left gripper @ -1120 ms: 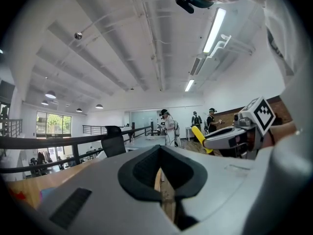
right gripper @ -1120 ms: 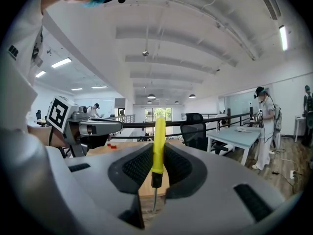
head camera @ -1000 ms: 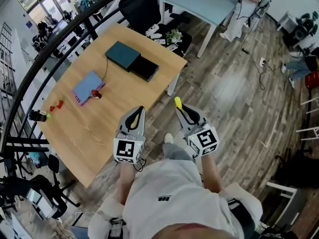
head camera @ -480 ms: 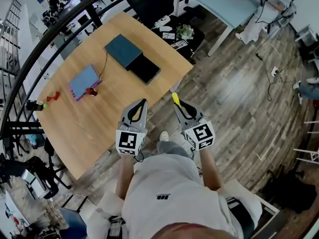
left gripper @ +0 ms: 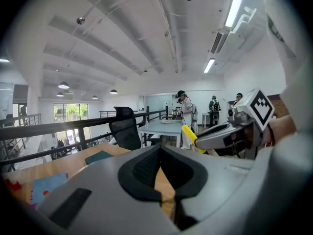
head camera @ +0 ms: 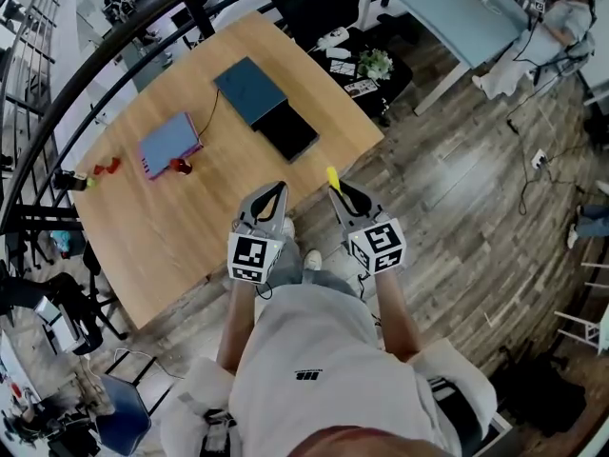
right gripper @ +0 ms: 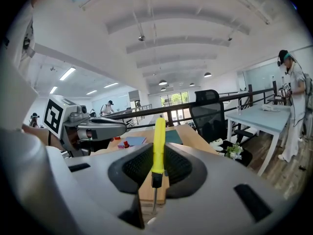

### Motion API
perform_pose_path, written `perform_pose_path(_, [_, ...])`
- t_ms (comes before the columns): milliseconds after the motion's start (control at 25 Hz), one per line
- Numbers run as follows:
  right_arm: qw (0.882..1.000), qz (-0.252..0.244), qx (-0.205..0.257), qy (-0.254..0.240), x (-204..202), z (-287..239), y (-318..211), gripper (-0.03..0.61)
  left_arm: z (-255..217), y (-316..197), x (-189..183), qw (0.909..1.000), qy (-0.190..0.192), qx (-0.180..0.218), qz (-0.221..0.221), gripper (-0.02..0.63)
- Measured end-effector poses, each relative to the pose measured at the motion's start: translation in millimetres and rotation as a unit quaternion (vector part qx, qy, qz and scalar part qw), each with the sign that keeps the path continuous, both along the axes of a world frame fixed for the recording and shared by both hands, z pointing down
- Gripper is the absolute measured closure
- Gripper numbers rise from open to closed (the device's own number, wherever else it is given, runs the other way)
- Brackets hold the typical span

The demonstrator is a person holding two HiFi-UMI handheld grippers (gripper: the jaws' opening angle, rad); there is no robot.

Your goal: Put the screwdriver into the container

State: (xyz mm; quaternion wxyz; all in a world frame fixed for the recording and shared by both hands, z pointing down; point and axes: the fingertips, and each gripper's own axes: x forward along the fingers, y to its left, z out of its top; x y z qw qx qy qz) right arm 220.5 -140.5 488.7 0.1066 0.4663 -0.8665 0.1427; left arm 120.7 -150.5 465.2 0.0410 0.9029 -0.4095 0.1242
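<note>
While the person is standing at the near edge of the wooden table (head camera: 190,217), a dark railing (head camera: 95,84) is running along its far side and the person's torso is filling the bottom of the head view. A flat teal box (head camera: 249,90) is lying on the far part of the table with a black tray (head camera: 289,132) touching its near end; whether the two are halves of one open case is hard to tell. A blue pad (head camera: 168,144) is lying to their left, with a small red thing at its near corner.

The left gripper (head camera: 269,196) is hovering over the table's near edge, its jaws pressed together with nothing between them. Just beside it, the right gripper (head camera: 344,193) is pinching the screwdriver (right gripper: 159,131) by the lower part of its yellow handle. The handle is sticking out forward past the jaw tips, roughly over the table's edge and well apart from the teal box. The thin metal shaft is dropping back behind the jaws, and its tip is hidden in the right gripper view.

A few small red pieces (head camera: 105,168) are lying near the table's left edge, too small to identify.
</note>
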Motion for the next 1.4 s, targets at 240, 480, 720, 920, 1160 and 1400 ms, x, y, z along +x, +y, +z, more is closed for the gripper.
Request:
perform_pose_path(240, [1.000,-0.010,-0.011,0.007,-13.9,13.5,-33.1,0.519,18.9,-27.3,-7.9,0.9999,0.004,-0.015,-0.001,0.607])
perform_pose_path(480, [0.999,-0.016,-0.032,0.020,-32.6,27.1,-77.9,0.520,37.1,-71.6,-20.6,0.9993,0.015,-0.034,-0.001,0.607])
perform_pose_path(720, [0.998,-0.020,-0.057,0.035,-43.1,46.7,-123.5,0.520,59.1,-113.2,-29.9,0.9981,0.018,-0.058,0.004,0.607])
perform_pose_path(920, [0.995,-0.026,-0.081,0.047,-58.4,67.1,-150.2,0.520,80.1,-135.9,-41.3,0.9966,0.017,-0.080,0.008,0.607])
perform_pose_path(1160, [0.991,-0.038,-0.107,0.065,-74.8,94.1,-175.1,0.520,104.0,-153.7,-47.5,0.9939,0.021,-0.107,0.016,0.607])
perform_pose_path(1400, [0.986,-0.055,-0.128,0.091,-87.4,117.2,-195.5,0.520,122.8,-167.8,-49.4,0.9907,0.031,-0.131,0.018,0.607])
